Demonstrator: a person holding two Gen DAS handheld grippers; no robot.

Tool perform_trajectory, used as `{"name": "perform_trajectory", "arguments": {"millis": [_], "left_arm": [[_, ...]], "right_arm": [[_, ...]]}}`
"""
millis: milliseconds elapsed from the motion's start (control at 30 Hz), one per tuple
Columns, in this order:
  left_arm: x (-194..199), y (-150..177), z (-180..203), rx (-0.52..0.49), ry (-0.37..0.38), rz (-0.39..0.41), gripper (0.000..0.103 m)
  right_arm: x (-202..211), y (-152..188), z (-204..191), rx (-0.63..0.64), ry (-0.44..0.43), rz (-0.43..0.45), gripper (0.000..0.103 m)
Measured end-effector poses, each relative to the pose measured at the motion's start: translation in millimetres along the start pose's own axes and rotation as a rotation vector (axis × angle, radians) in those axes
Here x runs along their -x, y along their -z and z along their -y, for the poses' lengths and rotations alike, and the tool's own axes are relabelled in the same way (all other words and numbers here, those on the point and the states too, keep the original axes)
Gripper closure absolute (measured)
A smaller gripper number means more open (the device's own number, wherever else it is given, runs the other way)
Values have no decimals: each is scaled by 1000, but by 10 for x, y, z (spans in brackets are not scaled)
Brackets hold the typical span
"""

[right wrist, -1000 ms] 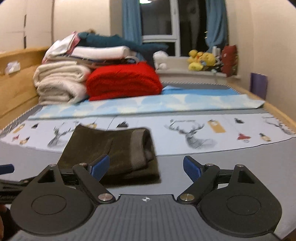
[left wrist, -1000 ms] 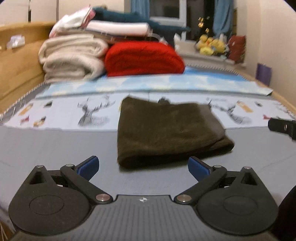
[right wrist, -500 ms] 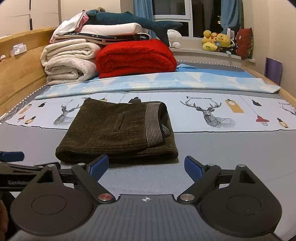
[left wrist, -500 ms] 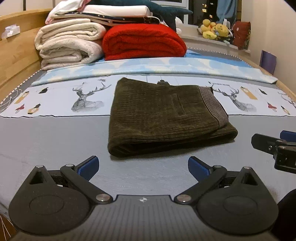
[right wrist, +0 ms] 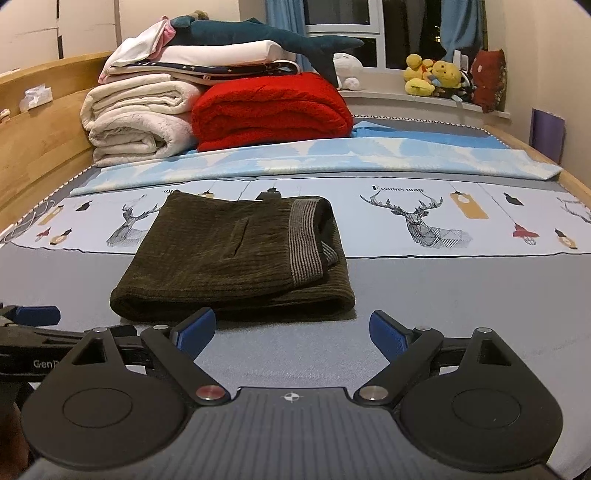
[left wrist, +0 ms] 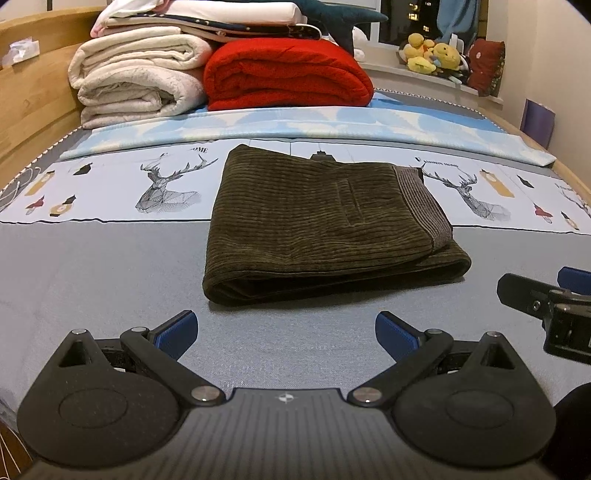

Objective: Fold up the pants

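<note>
Grey bedding [left wrist: 92, 266] fills the lower half of both views, with a pale printed strip of deer heads [right wrist: 421, 221] running across the middle of the frame and a light blue sheet [left wrist: 332, 125] behind it. At the upper left you see rolled cream blankets [left wrist: 136, 85] beside a folded red blanket [left wrist: 288, 74], with white bedding and a dark teal plush shark [right wrist: 266, 35] stacked on top. Yellow plush toys [right wrist: 432, 74] sit on the window ledge at the upper right, and a wooden bed rail [left wrist: 33, 96] runs along the left edge.

Your pants [left wrist: 325, 225], dark olive corduroy, lie folded into a compact rectangle at the centre of the left wrist view, straddling the border between the deer strip and the grey bedding. Their striped waistband [right wrist: 306, 240] lies on the right side of the bundle, on top, and the folded edge faces you.

Your left gripper [left wrist: 286, 330] sits at the bottom centre of its view with its blue-padded fingers [left wrist: 177, 328] spread wide and nothing between them, just short of the pants' near edge. Your right gripper [right wrist: 291, 330] is likewise spread wide and empty, its left finger overlapping the bundle's near edge in the picture; you cannot tell whether it touches. Each tool shows at the side edge of the other's view, low in the frame.
</note>
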State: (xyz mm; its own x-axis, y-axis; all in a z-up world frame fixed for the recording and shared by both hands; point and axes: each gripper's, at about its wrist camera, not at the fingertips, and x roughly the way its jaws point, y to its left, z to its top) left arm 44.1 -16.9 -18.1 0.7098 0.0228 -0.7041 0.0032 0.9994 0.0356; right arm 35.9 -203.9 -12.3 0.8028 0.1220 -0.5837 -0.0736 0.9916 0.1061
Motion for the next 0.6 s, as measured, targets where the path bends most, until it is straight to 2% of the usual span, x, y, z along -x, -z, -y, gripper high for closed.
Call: {"name": "perform_trajectory", "arguments": {"millis": [600], "left_arm": [[23,3,-25,10,2,6,1]], "right_arm": [[11,9,-32,27,-1,-6,11]]}}
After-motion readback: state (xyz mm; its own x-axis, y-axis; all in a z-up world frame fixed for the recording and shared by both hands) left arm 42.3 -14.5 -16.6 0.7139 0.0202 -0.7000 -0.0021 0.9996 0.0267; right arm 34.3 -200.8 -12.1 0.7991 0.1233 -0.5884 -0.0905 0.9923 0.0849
